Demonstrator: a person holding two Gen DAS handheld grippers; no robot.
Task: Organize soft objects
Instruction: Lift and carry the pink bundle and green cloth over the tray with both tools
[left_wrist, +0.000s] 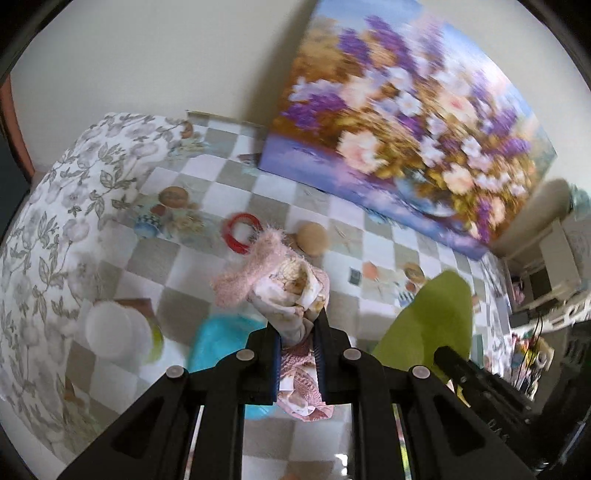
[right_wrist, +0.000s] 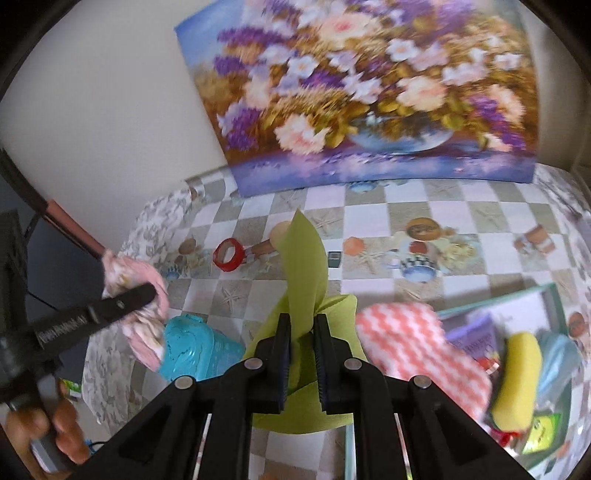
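My left gripper is shut on a bundle of pink floral cloth, with a fuzzy pink piece sticking out of its top, lifted above the checkered table. The right wrist view shows that left gripper from the side with the pink bundle hanging below it. My right gripper is shut on a lime green cloth, whose corner stands up above the fingers. The green cloth also shows at the right of the left wrist view. A turquoise soft thing lies on the table below.
A teal-rimmed box at the right holds a yellow sponge and other items; a pink zigzag cloth lies at its edge. A red ring, a wooden knob, a white-lidded jar and a flower painting are behind.
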